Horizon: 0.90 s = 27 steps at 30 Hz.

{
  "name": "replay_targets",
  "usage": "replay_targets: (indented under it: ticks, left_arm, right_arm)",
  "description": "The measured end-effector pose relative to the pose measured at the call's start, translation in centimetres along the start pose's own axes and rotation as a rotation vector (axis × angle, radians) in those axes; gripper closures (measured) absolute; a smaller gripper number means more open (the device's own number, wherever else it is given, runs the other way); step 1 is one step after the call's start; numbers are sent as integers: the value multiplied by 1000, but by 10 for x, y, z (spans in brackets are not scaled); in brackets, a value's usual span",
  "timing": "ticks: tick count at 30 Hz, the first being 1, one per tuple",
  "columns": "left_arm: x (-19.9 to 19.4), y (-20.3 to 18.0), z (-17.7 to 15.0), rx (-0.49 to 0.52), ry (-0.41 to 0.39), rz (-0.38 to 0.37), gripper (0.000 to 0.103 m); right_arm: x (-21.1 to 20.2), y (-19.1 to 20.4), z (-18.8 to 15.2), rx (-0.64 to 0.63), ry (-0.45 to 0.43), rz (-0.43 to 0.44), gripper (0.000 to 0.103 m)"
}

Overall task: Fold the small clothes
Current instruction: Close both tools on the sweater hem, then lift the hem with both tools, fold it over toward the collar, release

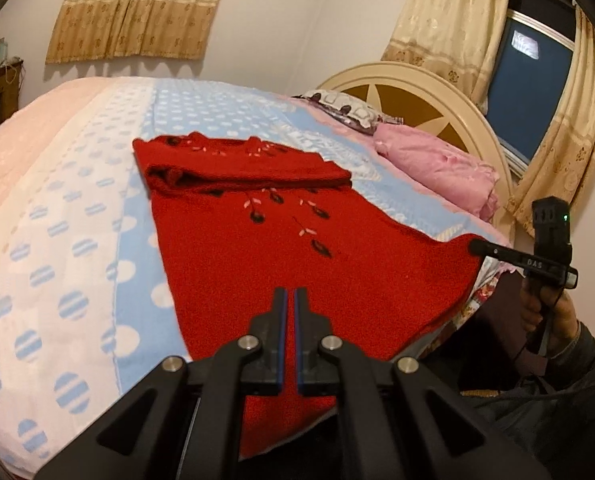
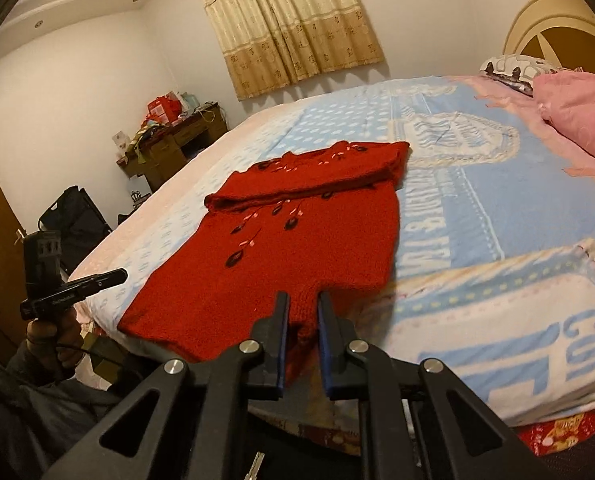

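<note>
A small red knitted sweater [image 1: 297, 252] with dark embroidered flowers lies flat on the bed, its sleeves folded across the chest. It also shows in the right wrist view [image 2: 297, 248]. My left gripper [image 1: 290, 294] is over the sweater's hem, its fingers nearly together with a thin gap; I cannot tell whether cloth is pinched between them. My right gripper [image 2: 302, 300] is slightly open with the hem's edge lying between its fingers. The right gripper shows in the left view [image 1: 473, 246] at the hem's other corner, and the left gripper shows in the right view [image 2: 123, 274].
The bed has a blue and white spotted blanket [image 1: 77, 248]. Pink pillows [image 1: 437, 164] lie by the cream headboard [image 1: 425, 92]. A cluttered wooden desk [image 2: 173, 140] and a dark bag [image 2: 73, 216] stand beyond the bed. Curtains hang on the walls.
</note>
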State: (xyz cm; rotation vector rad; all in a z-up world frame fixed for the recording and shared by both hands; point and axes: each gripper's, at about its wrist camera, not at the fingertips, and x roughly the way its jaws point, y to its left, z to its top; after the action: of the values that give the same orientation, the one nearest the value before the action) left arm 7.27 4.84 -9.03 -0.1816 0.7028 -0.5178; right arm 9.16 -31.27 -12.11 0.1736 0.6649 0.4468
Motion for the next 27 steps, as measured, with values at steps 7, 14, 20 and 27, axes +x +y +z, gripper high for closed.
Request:
replay_targets:
  ticks: [7, 14, 20, 27]
  left_arm:
    - [0, -1, 22, 15, -42, -19, 100]
    - [-9, 5, -15, 40, 122, 99, 55]
    - [2, 5, -40, -19, 193, 143, 28]
    - [16, -14, -48, 83, 253, 140, 90]
  right_arm:
    - [-6, 1, 15, -13, -32, 26, 95]
    - [-11, 3, 21, -29, -45, 32, 95]
    - [3, -2, 5, -4, 0, 60, 95]
    - [3, 3, 1, -24, 3, 68, 95]
